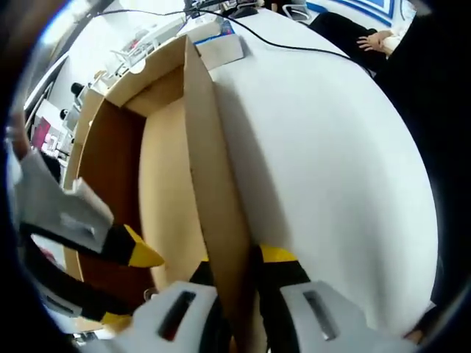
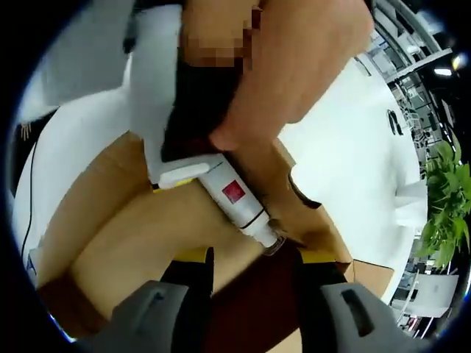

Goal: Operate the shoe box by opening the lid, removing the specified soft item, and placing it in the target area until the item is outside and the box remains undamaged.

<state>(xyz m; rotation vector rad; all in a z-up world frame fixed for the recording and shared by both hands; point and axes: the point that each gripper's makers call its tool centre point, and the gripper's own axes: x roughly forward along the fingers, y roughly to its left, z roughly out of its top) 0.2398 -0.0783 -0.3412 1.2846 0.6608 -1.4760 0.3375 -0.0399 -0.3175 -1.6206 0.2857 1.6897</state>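
Observation:
The open cardboard shoe box (image 1: 110, 103) lies on a white table (image 1: 331, 169). Its raised lid panel (image 1: 213, 169) runs edge-on up the left gripper view, and my left gripper (image 1: 239, 268) is shut on the panel's near end. My right gripper (image 1: 129, 288) reaches into the box from the left, its yellow-tipped fingers apart over the dark brown inside (image 1: 110, 184). In the right gripper view my right gripper (image 2: 254, 268) stands open over that dark inside (image 2: 250, 309). Ahead of it a person's hand (image 2: 294, 66) holds the white left gripper (image 2: 274, 243) against the cardboard (image 2: 140, 235). I cannot make out a soft item.
A black cable (image 1: 294, 45) and a small white box (image 1: 221, 48) lie on the far part of the table. A seated person's hands (image 1: 375, 40) rest at its far edge. Clutter stands beyond the box (image 1: 132, 51). A green plant (image 2: 441, 206) stands past the table.

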